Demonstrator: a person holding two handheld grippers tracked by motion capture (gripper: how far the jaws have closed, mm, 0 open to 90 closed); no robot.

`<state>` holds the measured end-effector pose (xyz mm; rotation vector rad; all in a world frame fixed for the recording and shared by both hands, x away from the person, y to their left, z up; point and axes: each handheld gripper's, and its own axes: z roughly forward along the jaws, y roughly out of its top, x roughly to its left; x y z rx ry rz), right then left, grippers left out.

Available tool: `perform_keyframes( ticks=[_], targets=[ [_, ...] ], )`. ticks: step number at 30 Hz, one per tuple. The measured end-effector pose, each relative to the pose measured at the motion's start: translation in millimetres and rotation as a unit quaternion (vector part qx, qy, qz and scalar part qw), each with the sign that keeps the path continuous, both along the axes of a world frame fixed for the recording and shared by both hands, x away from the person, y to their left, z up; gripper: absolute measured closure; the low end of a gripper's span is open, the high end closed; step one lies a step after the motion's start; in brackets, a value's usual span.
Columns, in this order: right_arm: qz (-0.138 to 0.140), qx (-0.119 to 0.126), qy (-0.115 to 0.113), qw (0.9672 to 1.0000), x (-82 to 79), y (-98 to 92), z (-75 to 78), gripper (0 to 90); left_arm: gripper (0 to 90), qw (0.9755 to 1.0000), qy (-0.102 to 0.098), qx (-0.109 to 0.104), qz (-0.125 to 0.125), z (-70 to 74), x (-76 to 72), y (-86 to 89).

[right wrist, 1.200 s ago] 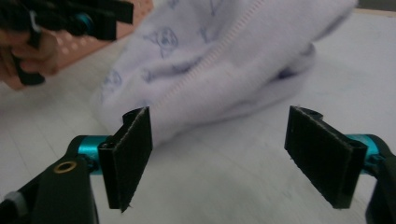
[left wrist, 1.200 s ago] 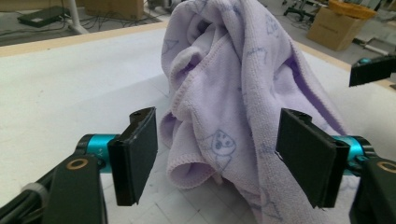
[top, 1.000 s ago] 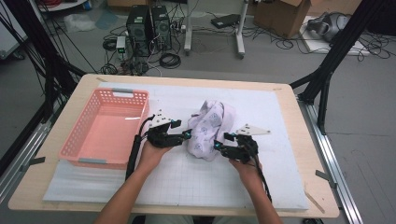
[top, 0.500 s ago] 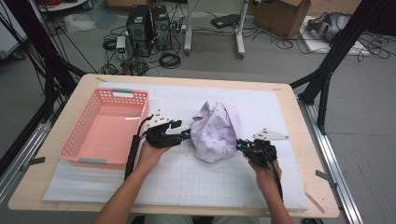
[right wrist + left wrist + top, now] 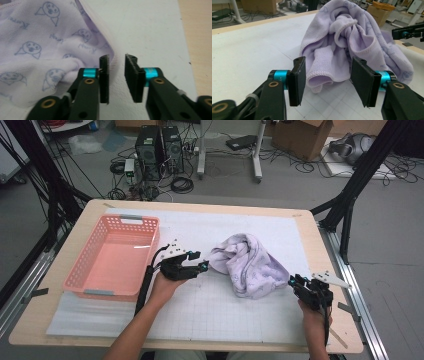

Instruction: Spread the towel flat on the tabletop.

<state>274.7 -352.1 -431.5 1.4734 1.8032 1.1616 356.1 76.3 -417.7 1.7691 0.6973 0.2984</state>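
The pink basket (image 5: 112, 257) beside the lavender towel (image 5: 250, 262) holds nothing.

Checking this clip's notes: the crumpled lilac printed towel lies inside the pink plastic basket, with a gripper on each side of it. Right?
Not quite. The crumpled lilac printed towel lies on the white mat, right of the pink plastic basket, as the high view shows. The left gripper and right gripper do flank it.

Both grippers are black, with flat black jaws on teal collars, brass-ringed pivot screws and trailing black cables.
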Motion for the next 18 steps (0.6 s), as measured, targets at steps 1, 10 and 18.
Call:
perform_keyframes(
  ticks=[1,10,18],
  targets=[
    [-0.002,0.010,-0.005,0.9999,-1.8,-2.2,-0.5,64.6,52.5,1.0000,-0.002,0.001,-0.002,0.7,0.1,-0.8],
    [0.002,0.018,-0.019,0.9996,-7.2,-4.7,0.7,61.5,54.5,0.9986,-0.010,0.024,-0.047,5.7,3.1,-40.5],
    [0.020,0.017,-0.006,0.9996,-5.6,-0.5,-2.7,60.3,44.7,0.9962,-0.007,0.062,-0.060,-4.5,8.4,-83.4]
  ],
)
